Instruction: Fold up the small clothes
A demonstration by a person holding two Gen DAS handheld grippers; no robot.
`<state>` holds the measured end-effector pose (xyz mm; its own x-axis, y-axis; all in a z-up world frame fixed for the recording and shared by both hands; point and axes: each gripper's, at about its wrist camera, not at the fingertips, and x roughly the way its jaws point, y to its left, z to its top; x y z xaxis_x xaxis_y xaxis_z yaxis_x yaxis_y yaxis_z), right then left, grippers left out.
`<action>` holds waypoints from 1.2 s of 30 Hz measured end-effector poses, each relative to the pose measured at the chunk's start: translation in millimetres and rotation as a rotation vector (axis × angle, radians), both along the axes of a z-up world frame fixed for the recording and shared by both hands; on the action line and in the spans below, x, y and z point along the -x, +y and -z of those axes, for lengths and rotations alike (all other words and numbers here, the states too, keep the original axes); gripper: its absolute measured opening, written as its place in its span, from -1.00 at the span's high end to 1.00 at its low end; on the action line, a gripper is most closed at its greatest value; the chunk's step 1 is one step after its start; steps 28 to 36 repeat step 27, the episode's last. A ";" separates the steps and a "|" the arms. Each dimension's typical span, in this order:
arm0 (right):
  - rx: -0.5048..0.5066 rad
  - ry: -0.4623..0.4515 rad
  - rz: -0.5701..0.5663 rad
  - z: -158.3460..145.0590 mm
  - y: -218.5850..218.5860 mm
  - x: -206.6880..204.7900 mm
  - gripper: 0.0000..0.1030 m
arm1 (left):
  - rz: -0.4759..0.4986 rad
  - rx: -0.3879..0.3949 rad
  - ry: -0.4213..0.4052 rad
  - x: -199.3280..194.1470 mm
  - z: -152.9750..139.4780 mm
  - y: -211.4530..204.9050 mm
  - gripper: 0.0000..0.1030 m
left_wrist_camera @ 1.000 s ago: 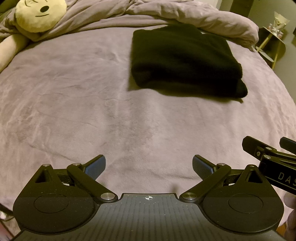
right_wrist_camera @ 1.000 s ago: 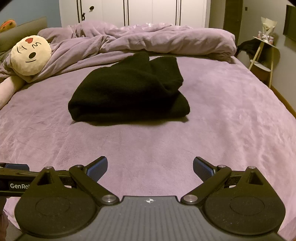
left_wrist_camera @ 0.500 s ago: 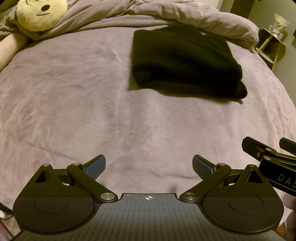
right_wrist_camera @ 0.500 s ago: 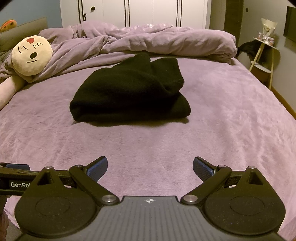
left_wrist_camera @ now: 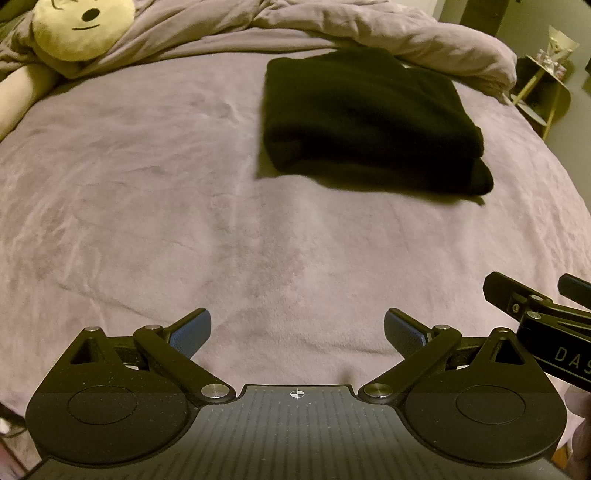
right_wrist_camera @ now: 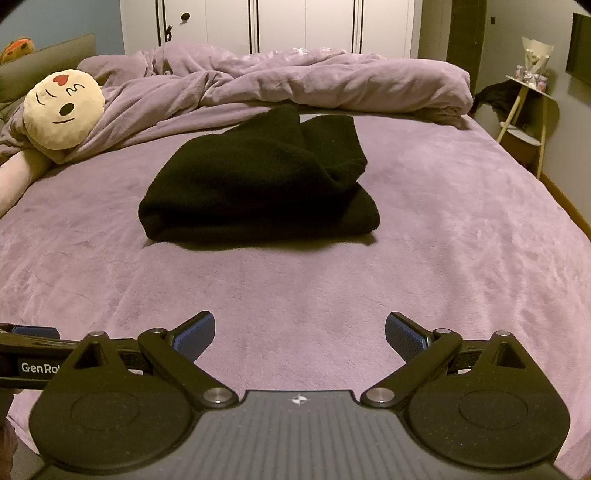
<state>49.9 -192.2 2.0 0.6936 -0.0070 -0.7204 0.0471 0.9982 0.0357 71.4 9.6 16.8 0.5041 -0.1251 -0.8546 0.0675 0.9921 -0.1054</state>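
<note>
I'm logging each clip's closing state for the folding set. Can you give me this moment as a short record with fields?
garment: black garment, folded into a thick bundle, lying on the bed
surface: purple bedspread
left hand-held gripper: open, empty, above the bedspread, short of the garment
right hand-held gripper: open, empty, also short of the garment
contact: neither touches the garment
background: rumpled duvet, round face plush, side table

A home bedroom. A bed with a mauve plush cover carries a rumpled duvet and a round plush toy. White wardrobe doors stand behind, a small side table beside.
</note>
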 end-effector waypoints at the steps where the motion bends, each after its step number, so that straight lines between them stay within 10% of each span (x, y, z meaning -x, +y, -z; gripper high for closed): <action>1: -0.001 0.001 0.000 -0.2 -0.2 -0.2 -0.92 | 0.000 0.000 0.000 0.0 0.0 0.0 -0.99; 36: 0.017 -0.010 -0.011 -3.6 2.7 -0.9 -0.92 | -0.001 0.016 -0.016 1.8 -1.7 2.9 -0.99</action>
